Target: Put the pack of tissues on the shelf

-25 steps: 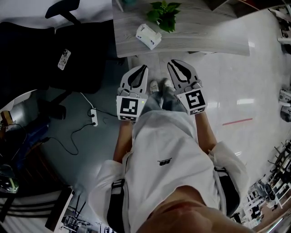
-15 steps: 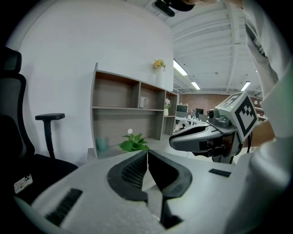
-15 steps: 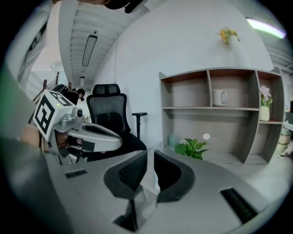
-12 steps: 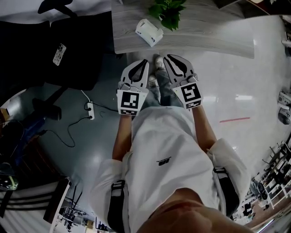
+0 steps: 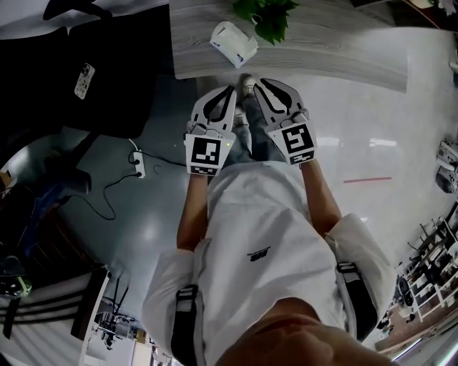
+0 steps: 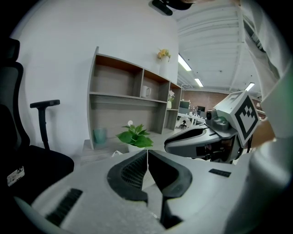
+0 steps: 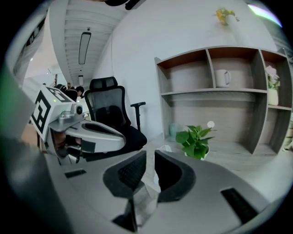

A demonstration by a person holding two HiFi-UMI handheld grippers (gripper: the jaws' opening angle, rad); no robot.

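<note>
Head view: pack of tissues lies on grey wood counter, near its front edge, just left of potted plant, not touching either claw. Both claws held side by side over the floor, short of the counter's front edge, tips pointing toward it. Left claw sits below the pack; right claw just beside it, a shoe showing between them.

Left gripper view: left claw fully closed, pads meeting tip to tip, nothing held. Pack shows as a small white shape on the counter, left of the plant. Shelf rises at the counter's back edge, w/ a white mug in an upper compartment.

Right gripper view: right claw has only a narrow gap, pads not touching, nothing between them. Shelf ahead, plant at its foot.

Black office chair stands off the counter's left end.
</note>
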